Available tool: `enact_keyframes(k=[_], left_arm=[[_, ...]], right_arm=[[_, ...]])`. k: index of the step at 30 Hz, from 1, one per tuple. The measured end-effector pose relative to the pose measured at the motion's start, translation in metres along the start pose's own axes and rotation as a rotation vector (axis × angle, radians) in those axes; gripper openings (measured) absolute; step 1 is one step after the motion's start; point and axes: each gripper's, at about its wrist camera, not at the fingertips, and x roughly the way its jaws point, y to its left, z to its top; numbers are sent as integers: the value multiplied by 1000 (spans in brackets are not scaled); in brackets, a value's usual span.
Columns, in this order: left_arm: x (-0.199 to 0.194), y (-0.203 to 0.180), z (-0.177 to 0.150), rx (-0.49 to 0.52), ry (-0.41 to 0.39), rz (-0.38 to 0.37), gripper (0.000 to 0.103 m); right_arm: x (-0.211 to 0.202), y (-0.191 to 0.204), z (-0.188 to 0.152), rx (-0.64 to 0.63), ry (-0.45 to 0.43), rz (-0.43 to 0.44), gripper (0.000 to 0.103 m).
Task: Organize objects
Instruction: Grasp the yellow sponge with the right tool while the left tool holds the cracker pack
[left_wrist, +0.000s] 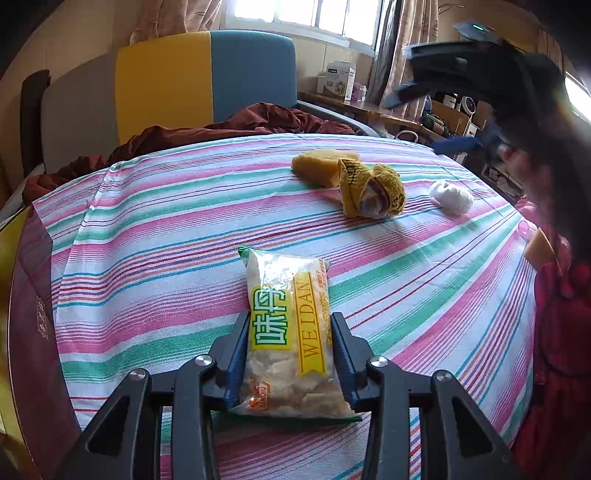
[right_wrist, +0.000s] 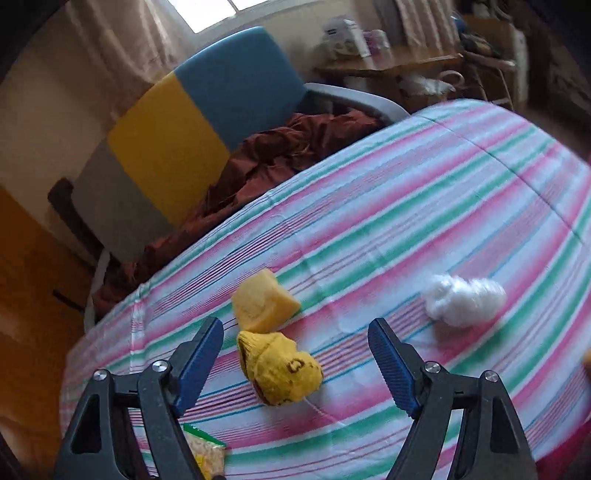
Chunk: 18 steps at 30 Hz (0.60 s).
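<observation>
Snack bag (left_wrist: 291, 332) is clamped by the left gripper (left_wrist: 290, 332), on the striped cloth (left_wrist: 166, 229). Right gripper (right_wrist: 295, 347) is spread, empty, above the sock (right_wrist: 282, 369); sponge (right_wrist: 264, 301) at 11 o'clock, cotton wad (right_wrist: 461, 299) at 2.

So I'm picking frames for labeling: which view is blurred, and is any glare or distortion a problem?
Left wrist view: snack packet sharp, windows blown out, right gripper smeared; fisheye bends the striped cloth. Right wrist view: soft motion blur throughout, yellow sock and white wad fuzzy, the window overexposed.
</observation>
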Motion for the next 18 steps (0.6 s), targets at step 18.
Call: enact_keyframes(k=[18], left_arm=[[2,4,0,-14,-5,-7,42]], right_arm=[[106,91,-3,-509,192,-190,55]])
